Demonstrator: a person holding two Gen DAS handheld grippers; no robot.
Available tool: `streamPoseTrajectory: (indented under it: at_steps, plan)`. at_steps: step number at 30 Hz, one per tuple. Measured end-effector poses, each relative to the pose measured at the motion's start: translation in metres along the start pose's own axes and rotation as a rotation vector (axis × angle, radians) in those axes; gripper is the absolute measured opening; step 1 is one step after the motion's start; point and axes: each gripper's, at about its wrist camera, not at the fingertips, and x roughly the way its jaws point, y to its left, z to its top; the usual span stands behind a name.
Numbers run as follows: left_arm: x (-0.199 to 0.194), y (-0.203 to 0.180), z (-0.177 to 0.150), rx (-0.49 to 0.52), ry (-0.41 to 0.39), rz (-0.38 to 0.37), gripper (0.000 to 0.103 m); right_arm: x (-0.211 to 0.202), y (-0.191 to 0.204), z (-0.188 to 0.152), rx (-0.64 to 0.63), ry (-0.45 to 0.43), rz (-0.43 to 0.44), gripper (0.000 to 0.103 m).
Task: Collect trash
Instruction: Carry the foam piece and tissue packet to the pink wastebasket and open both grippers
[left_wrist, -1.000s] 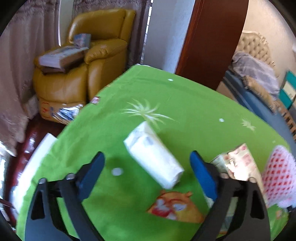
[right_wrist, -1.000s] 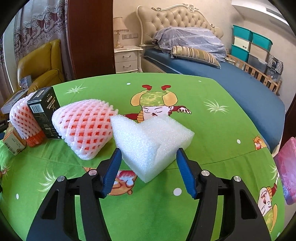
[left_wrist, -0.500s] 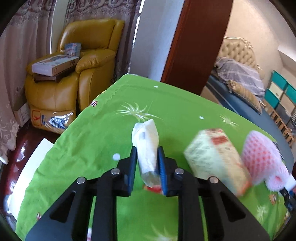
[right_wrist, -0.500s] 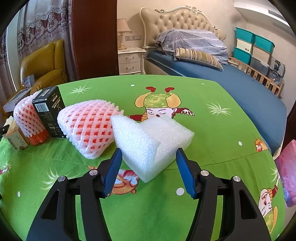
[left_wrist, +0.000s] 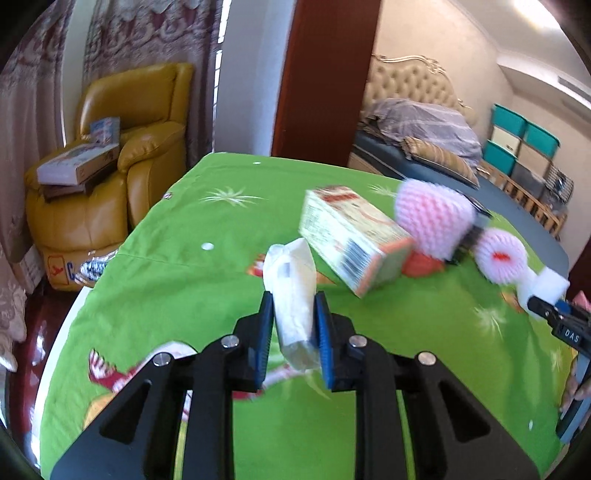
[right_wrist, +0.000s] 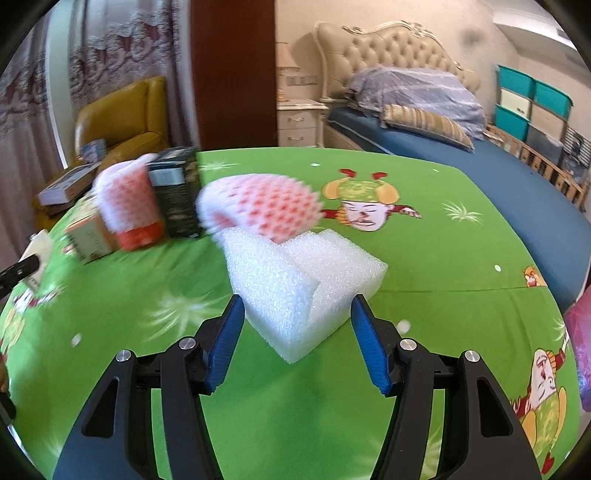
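The left gripper (left_wrist: 293, 325) is clenched on a white packet (left_wrist: 293, 295), which stands between its blue pads and juts out beyond the fingertips, above the green table (left_wrist: 184, 280). The right gripper (right_wrist: 297, 332) clasps a white foam block (right_wrist: 299, 284) between its pads, the block reaching past both fingertips.

Surface: table under a green cartoon-print cloth (right_wrist: 424, 266), filling the lower frame
Left of centre, right wrist view: pale carton (right_wrist: 88, 236) lying flat; black box (right_wrist: 177, 195) upright; two pink foam nets (right_wrist: 129, 192) (right_wrist: 266, 206) beside it
Left wrist view: same carton (left_wrist: 351, 240) at centre right
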Motion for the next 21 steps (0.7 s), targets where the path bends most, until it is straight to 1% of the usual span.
streamPoseTrajectory:
  at_steps: [3,4,7,10,13,16,21]
  plan:
    - [-0.013,-0.022,-0.010,0.057,-0.022,-0.017,0.022,-0.019,0.013,-0.011,-0.038,-0.022,0.033,0.057]
    - [-0.020,-0.035,-0.015,0.086,-0.031,-0.036,0.022,-0.024,0.016,-0.015,-0.046,-0.028,0.048,0.057]
    - [-0.029,-0.063,-0.026,0.134,-0.026,-0.095,0.022,-0.042,0.028,-0.027,-0.080,-0.045,0.092,0.057]
    - [-0.033,-0.093,-0.039,0.192,-0.011,-0.140,0.022,-0.053,0.035,-0.035,-0.099,-0.055,0.104,0.057]
    - [-0.036,-0.114,-0.048,0.227,-0.002,-0.163,0.022,-0.060,0.036,-0.042,-0.104,-0.064,0.103,0.057]
    - [-0.034,-0.127,-0.056,0.254,0.016,-0.181,0.022,-0.067,0.032,-0.047,-0.106,-0.080,0.104,0.057]
    - [-0.039,-0.137,-0.058,0.281,-0.005,-0.186,0.022,-0.078,0.024,-0.052,-0.093,-0.106,0.092,0.057]
